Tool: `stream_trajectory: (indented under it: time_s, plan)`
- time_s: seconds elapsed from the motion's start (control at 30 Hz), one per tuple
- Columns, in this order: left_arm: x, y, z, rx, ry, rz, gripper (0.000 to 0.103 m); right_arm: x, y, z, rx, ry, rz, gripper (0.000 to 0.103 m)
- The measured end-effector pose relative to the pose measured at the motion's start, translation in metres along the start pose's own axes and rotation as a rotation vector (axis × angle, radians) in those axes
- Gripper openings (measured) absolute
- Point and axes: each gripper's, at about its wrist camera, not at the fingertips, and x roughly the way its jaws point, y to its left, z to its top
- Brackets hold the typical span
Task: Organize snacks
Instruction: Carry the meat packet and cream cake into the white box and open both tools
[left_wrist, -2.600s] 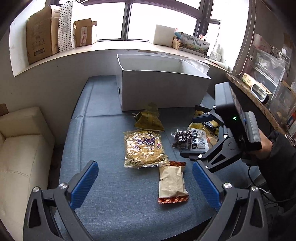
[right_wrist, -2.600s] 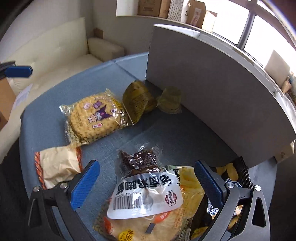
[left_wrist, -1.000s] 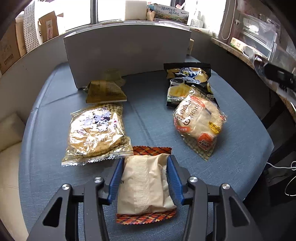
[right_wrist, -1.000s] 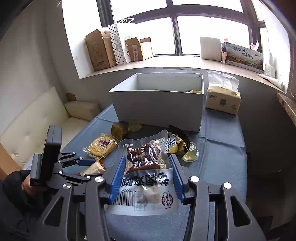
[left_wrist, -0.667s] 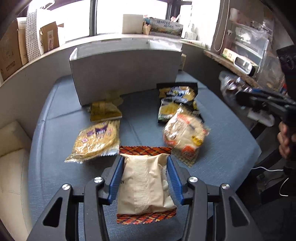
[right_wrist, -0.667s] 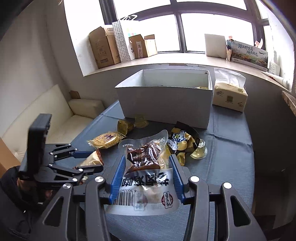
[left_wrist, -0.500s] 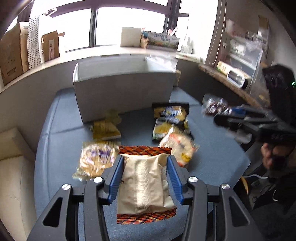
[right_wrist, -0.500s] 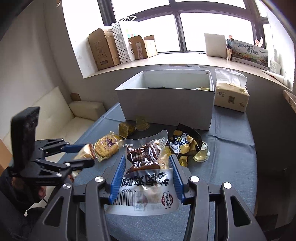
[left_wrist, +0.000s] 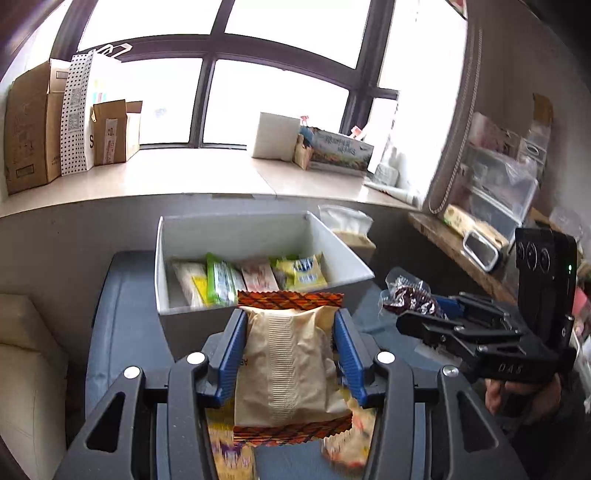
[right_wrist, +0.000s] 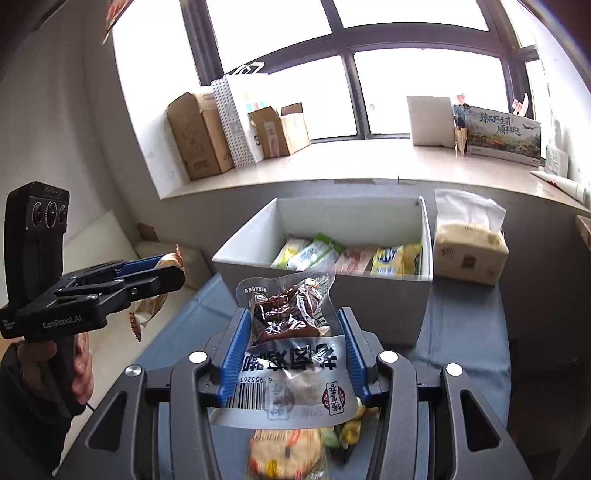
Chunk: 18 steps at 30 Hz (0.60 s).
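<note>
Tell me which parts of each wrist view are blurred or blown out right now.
Left wrist view: windows blown out; snacks under the left gripper motion-smeared; beige packet sharp. Right wrist view: window glare; round cracker pack blurred; clear meat pouch and white box sharp.

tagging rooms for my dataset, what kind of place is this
Probably a lived-in room at home or a small office: a wide windowsill stacked with cardboard boxes, a cream sofa, a tissue pack.

Blurred snacks (left_wrist: 345, 441) beneath tan packet (left_wrist: 290, 363)
</note>
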Motion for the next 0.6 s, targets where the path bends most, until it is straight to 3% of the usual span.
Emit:
stream_trajectory:
  time_s: [0.23, 0.5, 0.53, 0.57, 0.6]
  plan:
    - [0.066, 0.024, 0.063, -0.034, 0.012, 0.077, 0.053, 0.055, -0.031, 0.064, 0.08, 0.004, -0.024, 0.053]
    - [0.127, 0.051, 0.078, -0.048, 0.086, 0.112, 0.054, 0.128, -0.069, 0.098, 0.175, 0.068, -0.06, 0.055]
    - [0.132, 0.052, 0.079, -0.045, 0.099, 0.11, 0.056, 0.133, -0.073, 0.1, 0.182, 0.074, -0.065, 0.06]
    - [0.138, 0.054, 0.079, -0.042, 0.122, 0.104, 0.07, 0.138, -0.077, 0.102, 0.193, 0.086, -0.058, 0.07]
    - [0.141, 0.055, 0.079, -0.042, 0.147, 0.11, 0.081, 0.142, -0.081, 0.102, 0.204, 0.104, -0.067, 0.093]
